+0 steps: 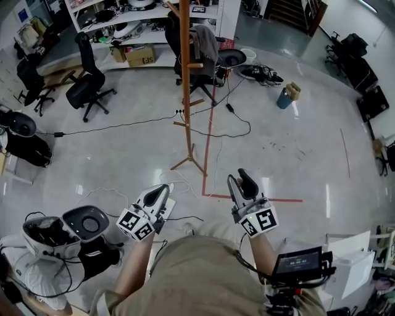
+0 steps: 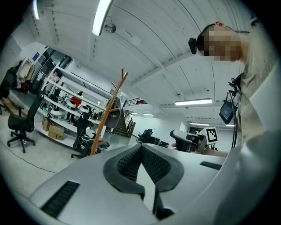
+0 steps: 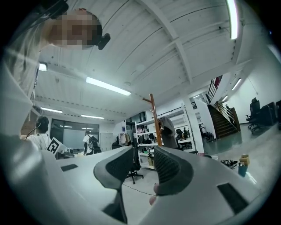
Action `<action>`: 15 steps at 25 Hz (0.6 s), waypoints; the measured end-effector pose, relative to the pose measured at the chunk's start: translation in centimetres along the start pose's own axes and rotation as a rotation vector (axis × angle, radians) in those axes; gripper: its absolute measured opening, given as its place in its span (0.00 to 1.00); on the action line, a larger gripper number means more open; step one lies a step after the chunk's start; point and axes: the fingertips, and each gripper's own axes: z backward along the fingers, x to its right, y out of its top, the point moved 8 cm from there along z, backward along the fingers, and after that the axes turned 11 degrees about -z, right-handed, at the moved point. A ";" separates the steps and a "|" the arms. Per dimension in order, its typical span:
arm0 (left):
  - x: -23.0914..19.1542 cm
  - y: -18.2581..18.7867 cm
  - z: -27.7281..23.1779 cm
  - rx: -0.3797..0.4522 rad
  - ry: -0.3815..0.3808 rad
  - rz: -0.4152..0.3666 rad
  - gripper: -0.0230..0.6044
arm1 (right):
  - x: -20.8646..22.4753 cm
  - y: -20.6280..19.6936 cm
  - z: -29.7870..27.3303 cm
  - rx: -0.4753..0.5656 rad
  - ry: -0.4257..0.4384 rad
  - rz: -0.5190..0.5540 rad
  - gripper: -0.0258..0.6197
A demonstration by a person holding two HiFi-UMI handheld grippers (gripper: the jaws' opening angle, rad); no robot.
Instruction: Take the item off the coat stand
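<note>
Looks like a lab or workshop hall: polished grey floor (image 1: pixel 296 142) crossed by loose cables (image 1: pixel 123 126) and red tape (image 1: pixel 287 200), white shelves (image 1: pixel 133 15) loaded with gear and boxes, black office chairs (image 1: pixel 86 80), strip lights (image 3: pixel 107 86) overhead, staircase (image 3: pixel 224 118) at the back.

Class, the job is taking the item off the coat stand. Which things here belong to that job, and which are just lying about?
Job: coat stand; grey garment; left gripper, shut; right gripper, open and empty.
Lying about: black office chair; cardboard box; floor cable; blue container.
</note>
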 end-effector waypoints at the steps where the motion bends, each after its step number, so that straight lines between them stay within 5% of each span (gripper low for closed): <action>1: -0.2 0.0 0.0 -0.001 0.007 -0.007 0.06 | 0.2 0.1 -0.2 -0.002 -0.002 0.004 0.24; 11: -0.1 -1.7 0.6 -0.003 0.094 -0.002 0.06 | 1.7 0.2 0.8 -0.001 0.032 0.032 0.24; 15: 0.2 -0.9 -2.8 -0.022 0.140 0.015 0.06 | 5.9 1.1 0.2 -0.018 0.023 -0.028 0.24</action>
